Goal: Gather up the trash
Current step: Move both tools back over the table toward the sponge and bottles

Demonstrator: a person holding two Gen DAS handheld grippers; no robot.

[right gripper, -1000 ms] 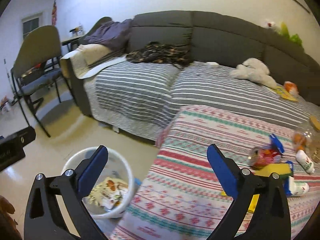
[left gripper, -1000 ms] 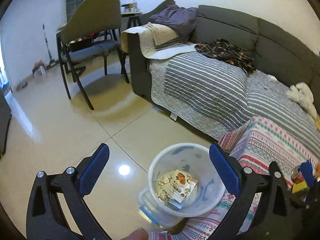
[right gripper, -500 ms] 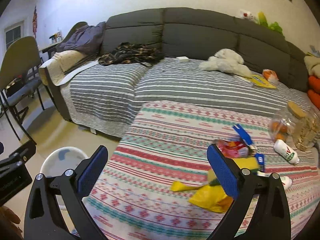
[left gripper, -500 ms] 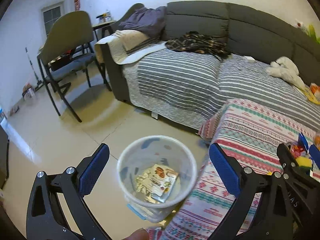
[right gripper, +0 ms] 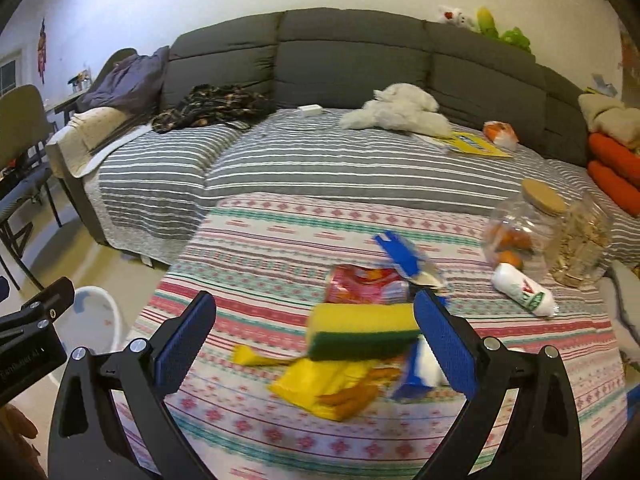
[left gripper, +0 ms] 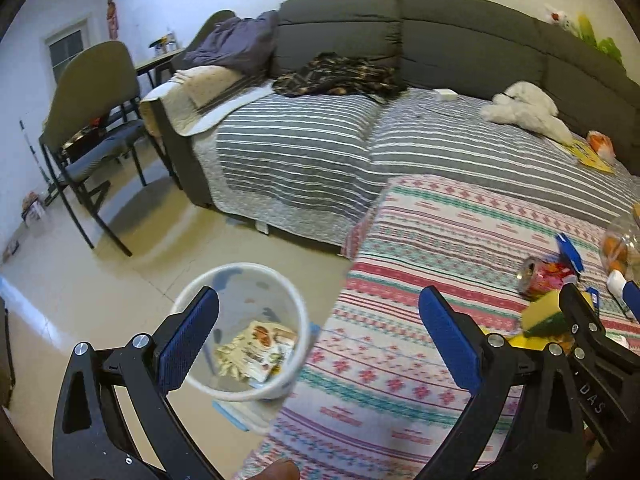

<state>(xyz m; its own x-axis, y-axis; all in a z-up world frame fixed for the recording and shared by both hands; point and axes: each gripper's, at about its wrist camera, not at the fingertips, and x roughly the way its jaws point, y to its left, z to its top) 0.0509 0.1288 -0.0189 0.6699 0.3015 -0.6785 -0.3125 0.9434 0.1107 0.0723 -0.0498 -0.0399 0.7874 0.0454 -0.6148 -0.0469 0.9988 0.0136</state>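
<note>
The grey sofa [right gripper: 352,60] with its striped cover [right gripper: 320,160] fills the back of both views, and more of its right end shows than half a second ago, both cameras having swung rightward. In front, the patterned blanket [right gripper: 280,240] now takes up most of the right wrist view, and the trash on it sits closer. The white bin [left gripper: 240,320] stands on the floor just beside the blanket's edge, wrappers [left gripper: 256,350] lying in its bottom; it has slid toward the left finger in the left wrist view.

The left gripper [left gripper: 318,338] is spread wide and holds nothing. The right gripper [right gripper: 314,338] is equally wide and empty, hovering above a yellow-green sponge [right gripper: 362,330], a yellow wrapper [right gripper: 320,384], a red packet [right gripper: 362,284] and a blue wrapper [right gripper: 398,252]. Two clear jars [right gripper: 548,236] and a white tube [right gripper: 524,290] lie to the right. A white soft toy [right gripper: 396,114] rests on the sofa.
</note>
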